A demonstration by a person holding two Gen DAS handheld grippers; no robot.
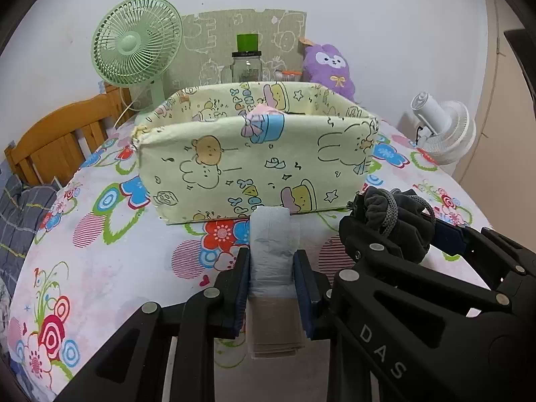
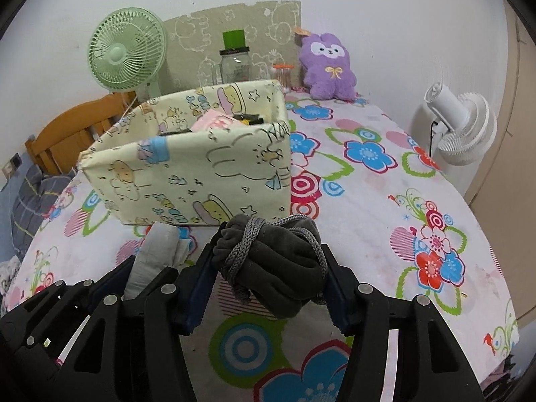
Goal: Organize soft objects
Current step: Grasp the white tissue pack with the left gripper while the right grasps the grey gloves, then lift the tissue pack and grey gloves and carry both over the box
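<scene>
My left gripper (image 1: 271, 255) is shut on a pale blue-grey soft packet (image 1: 270, 234) with a brown end, held just above the floral tablecloth (image 1: 100, 254). Close on its right, my right gripper (image 2: 269, 251) is shut on a dark grey drawstring pouch (image 2: 278, 268) wrapped in its cord. Both hang in front of a pale yellow fabric box (image 1: 254, 160) with cartoon prints. Seen from the right wrist, the box (image 2: 201, 174) holds a pink item (image 2: 217, 122) and some dark things. That view also has the packet (image 2: 157, 248) at lower left.
Behind the box stand a green fan (image 1: 137, 43), a glass jar (image 1: 248, 67) and a purple plush toy (image 1: 330, 67). A white fan (image 1: 442, 130) is at the table's right edge. A wooden bed frame (image 1: 60, 134) is on the left.
</scene>
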